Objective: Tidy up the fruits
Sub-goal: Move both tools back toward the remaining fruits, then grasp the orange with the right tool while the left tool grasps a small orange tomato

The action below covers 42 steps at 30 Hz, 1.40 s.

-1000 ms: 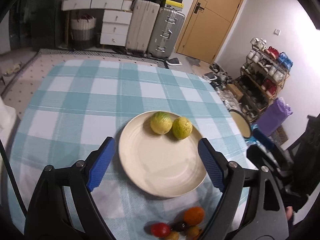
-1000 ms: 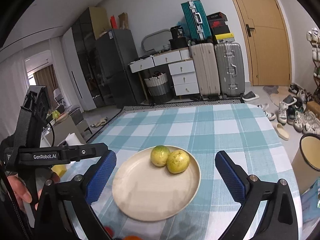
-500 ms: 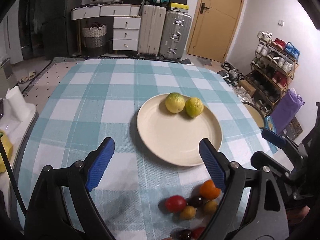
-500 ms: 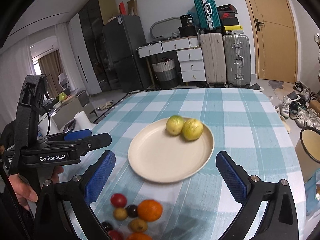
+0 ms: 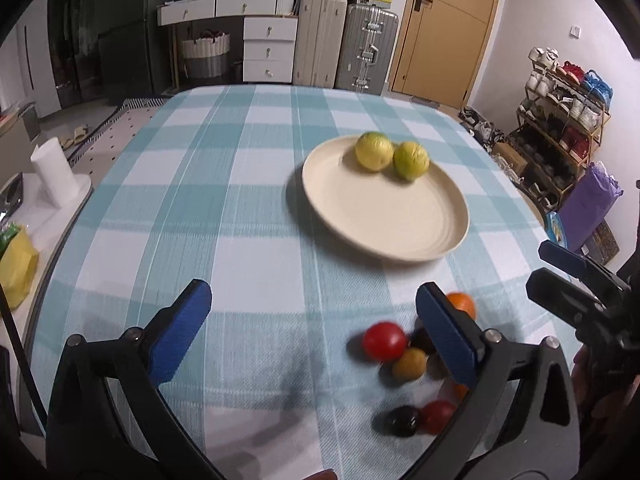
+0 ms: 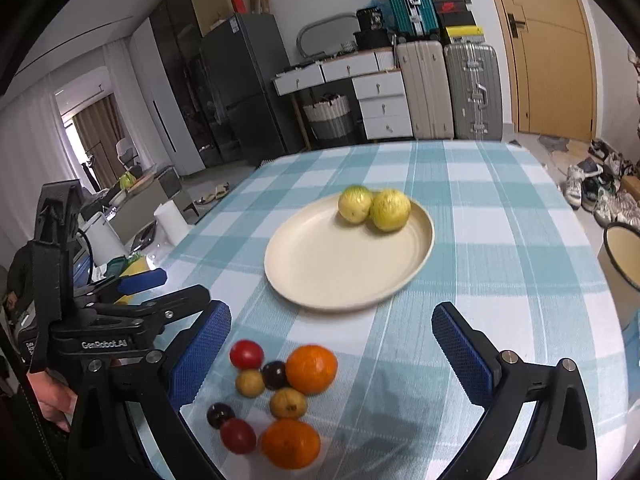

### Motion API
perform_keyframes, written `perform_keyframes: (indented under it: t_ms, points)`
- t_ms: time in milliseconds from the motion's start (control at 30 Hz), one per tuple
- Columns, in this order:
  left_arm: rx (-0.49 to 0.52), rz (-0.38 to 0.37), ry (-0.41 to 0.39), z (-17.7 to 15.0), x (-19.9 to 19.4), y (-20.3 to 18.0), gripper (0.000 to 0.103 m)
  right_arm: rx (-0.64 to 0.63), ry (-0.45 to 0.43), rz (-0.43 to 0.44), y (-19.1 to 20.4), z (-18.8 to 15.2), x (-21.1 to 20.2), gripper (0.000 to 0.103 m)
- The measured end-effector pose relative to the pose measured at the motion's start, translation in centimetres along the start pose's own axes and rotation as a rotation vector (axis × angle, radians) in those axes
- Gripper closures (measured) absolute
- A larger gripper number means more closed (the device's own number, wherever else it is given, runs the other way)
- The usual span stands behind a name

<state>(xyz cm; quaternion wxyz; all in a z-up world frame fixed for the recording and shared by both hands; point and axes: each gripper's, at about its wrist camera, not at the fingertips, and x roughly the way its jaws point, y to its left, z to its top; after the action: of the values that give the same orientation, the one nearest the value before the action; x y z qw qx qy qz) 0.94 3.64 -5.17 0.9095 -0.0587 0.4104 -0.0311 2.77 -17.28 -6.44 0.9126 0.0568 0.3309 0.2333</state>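
A cream plate (image 5: 400, 220) (image 6: 332, 272) on the checked tablecloth holds two yellow-green fruits (image 5: 374, 151) (image 6: 390, 210). Nearer me lies a cluster of small fruits: an orange (image 6: 311, 369), a second orange (image 6: 291, 443), a red one (image 5: 384, 341) (image 6: 246, 354), dark ones (image 6: 274, 374) and tan ones (image 5: 409, 364). My left gripper (image 5: 316, 336) is open and empty, left of the cluster. My right gripper (image 6: 332, 356) is open and empty, above the cluster. The left gripper also shows in the right wrist view (image 6: 152, 292).
A cream pot (image 6: 624, 256) stands past the table's right edge. Suitcases (image 5: 344, 54), drawers and a door line the far wall. A shoe rack (image 5: 560, 120) is at the right. A paper roll (image 5: 52, 176) stands on a low table at the left.
Both grippers have pulled back from the plate toward the near edge. The plate now looks farther away and the fruit cluster has come fully into view.
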Motion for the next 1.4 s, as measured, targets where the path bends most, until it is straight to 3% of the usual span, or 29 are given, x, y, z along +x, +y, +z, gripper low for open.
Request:
perform_keyframes:
  t_ms: [433, 800, 1100, 1267, 1400]
  points:
    - [-0.026, -0.039, 0.042, -2.5, 1.2, 1.4, 0.001, 0.078, 0.130, 0.059, -0.9, -2.6, 3.1, 0.000]
    - [-0.039, -0.047, 0.063, -2.9, 2.4, 2.1, 0.001, 0.111, 0.142, 0.132, -0.9, -3.2, 4.3, 0.002]
    - [-0.035, -0.048, 0.060, -3.0, 2.4, 2.0, 0.001, 0.157, 0.166, 0.170, -0.9, -3.3, 5.2, 0.037]
    - [-0.038, -0.048, 0.053, -2.9, 2.2, 2.1, 0.001, 0.138, 0.197, 0.143, -0.4, -3.3, 5.8, 0.059]
    - [-0.041, -0.049, 0.054, -3.0, 2.1, 2.2, 0.001, 0.158, 0.209, 0.145, -0.7, -3.5, 6.2, 0.063]
